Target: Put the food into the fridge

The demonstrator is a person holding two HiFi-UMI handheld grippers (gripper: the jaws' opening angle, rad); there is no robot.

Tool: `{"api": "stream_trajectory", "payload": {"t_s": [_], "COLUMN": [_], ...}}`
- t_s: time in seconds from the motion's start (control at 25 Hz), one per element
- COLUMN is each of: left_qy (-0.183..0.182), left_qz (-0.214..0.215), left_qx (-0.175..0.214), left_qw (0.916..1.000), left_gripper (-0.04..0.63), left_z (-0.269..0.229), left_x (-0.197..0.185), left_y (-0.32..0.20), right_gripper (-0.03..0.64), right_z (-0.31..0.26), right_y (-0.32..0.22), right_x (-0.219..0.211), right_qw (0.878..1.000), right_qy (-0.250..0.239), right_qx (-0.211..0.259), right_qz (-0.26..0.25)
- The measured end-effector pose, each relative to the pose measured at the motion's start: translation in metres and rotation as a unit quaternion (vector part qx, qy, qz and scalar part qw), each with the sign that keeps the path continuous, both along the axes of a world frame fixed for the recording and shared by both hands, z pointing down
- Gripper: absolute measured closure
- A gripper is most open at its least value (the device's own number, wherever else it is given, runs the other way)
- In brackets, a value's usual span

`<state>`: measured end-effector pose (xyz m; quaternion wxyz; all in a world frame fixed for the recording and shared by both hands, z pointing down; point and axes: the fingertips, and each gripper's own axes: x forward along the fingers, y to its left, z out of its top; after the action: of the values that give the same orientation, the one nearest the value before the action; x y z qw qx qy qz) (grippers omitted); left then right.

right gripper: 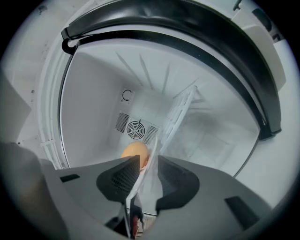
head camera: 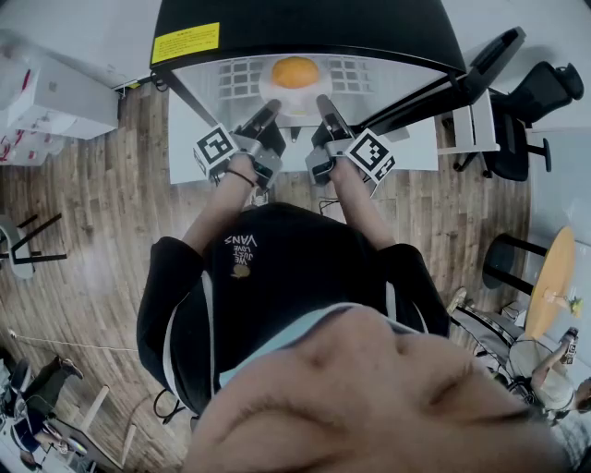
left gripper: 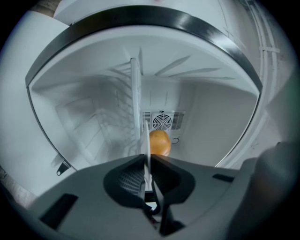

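Note:
An orange round food item [head camera: 295, 72] lies on a white plate [head camera: 310, 104] that rests on the wire shelf [head camera: 226, 69] inside the open fridge [head camera: 305, 28]. My left gripper [head camera: 270, 113] is shut on the plate's near left rim; in the left gripper view its jaws [left gripper: 146, 161] pinch the thin plate edge [left gripper: 139, 117], with the food [left gripper: 159, 142] beyond. My right gripper [head camera: 325, 107] is at the near right rim. In the right gripper view its jaws [right gripper: 147, 163] stand apart with the plate edge [right gripper: 176, 117] loose between them, the food [right gripper: 135, 151] behind.
A fan vent [left gripper: 162, 121] sits in the fridge's back wall. Outside, white boxes [head camera: 55, 97] stand at the left, a black office chair [head camera: 531, 102] at the right and a round wooden table [head camera: 545, 277] further right. The fridge door seal [right gripper: 178, 33] frames the opening.

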<state>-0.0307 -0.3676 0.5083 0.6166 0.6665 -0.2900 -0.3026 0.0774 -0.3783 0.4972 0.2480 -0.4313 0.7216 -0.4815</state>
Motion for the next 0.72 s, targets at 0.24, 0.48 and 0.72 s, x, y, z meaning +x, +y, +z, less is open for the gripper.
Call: {"api": "stream_trajectory", "payload": {"t_s": [0.24, 0.48, 0.72], "left_qy": [-0.003, -0.006, -0.005], "left_qz": [-0.002, -0.006, -0.015], "left_qx": [0.004, 0.011, 0.018], "left_qw": [1.0000, 0.9999, 0.9997], "left_gripper": [0.566, 0.565, 0.565], "left_z": [-0.002, -0.002, -0.003], "left_x": [0.002, 0.002, 0.000], "left_y": [-0.003, -0.008, -0.012], "right_gripper": [0.502, 0.499, 0.497], "right_z": [-0.003, -0.003, -0.003], "right_y": [0.006, 0.013, 0.019], "right_x": [-0.002, -0.003, -0.004], "right_qw": [1.000, 0.998, 0.996], "right_qy": [0.018, 0.052, 0.072], "right_qx": [0.023, 0.036, 0.046], "right_qz": [-0.005, -0.011, -0.013]}}
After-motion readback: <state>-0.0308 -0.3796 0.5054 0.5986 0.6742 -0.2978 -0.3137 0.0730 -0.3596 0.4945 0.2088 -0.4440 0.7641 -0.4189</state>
